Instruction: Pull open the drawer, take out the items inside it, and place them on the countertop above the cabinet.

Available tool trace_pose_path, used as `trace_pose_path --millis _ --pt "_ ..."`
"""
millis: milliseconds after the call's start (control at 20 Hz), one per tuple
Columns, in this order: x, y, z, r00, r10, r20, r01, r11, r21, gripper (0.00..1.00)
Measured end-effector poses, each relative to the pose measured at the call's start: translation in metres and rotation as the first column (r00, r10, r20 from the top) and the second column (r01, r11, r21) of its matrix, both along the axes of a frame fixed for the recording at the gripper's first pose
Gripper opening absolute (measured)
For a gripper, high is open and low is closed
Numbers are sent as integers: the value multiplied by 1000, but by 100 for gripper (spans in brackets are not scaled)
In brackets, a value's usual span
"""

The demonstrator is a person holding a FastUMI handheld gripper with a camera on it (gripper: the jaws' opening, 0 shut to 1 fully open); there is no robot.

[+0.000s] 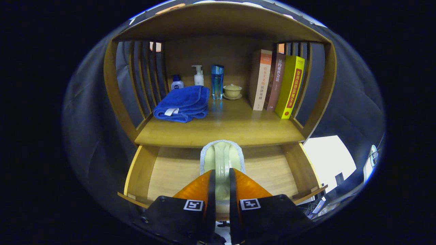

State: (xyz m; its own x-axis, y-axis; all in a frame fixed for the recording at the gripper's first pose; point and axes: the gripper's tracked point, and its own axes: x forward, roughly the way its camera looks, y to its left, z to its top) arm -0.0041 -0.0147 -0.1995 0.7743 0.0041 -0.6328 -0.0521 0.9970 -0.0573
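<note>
The gripper (222,182) pinches a pale green brush (222,160) by its handle, both fingers pressed on it, over the open drawer (170,170). Beyond, on the countertop (224,127), lie a blue towel (184,102), bottles (217,81), a lidded cup (232,91) and books (277,83).

Three books (276,81) (upright), three bottles (217,81)

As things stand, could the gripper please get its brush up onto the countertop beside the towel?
Probably yes. The gripper has its jaws shut on the brush above the open drawer, and the countertop ahead, between towel and books, is bare.
</note>
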Motion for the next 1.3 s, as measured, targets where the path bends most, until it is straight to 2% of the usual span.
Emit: trace_pose_path --millis 500,800,1050,1300 --pt "80 -10 14 1000 -20 16 21 999 -35 26" --pt "124 -5 -10 1000 -19 -15 18 999 -43 26" --pt "163 -15 -30 998 -53 -18 52 996 -67 26" --pt "190 -16 -50 998 -41 -37 38 996 -81 26"
